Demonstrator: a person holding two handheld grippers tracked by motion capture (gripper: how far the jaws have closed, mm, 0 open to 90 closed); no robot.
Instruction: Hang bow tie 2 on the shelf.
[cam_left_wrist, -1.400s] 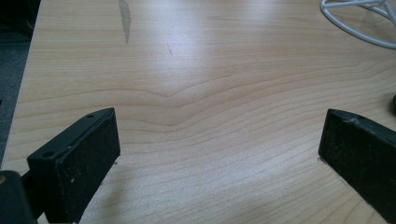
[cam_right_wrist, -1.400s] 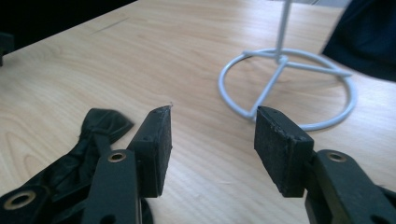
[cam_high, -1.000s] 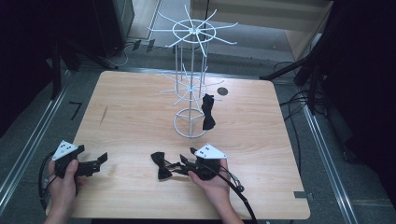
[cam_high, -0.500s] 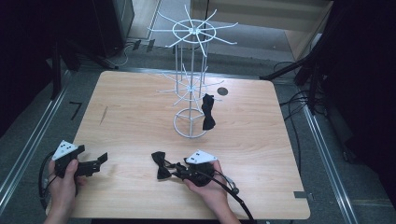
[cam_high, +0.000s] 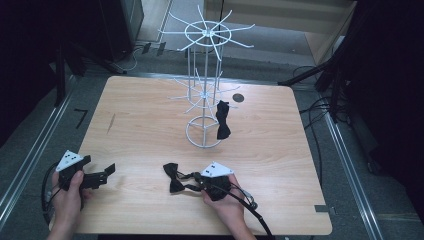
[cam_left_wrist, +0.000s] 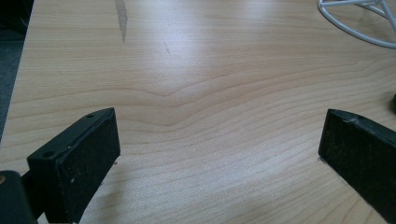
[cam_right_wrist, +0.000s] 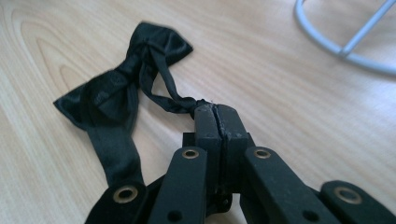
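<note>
Lying flat, the black satin bow tie (cam_right_wrist: 119, 88) has its strap pinched in the just-closed right gripper (cam_right_wrist: 215, 114).

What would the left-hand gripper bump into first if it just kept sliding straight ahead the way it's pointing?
Probably nothing soon: ahead of the open left gripper lies bare table. The white wire rack sits off to one side of that line, though depth is hard to judge.

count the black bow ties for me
2: one bow tie hangs on the white wire rack; the other bow tie lies on the table, its strap pinched by the right gripper.
</note>
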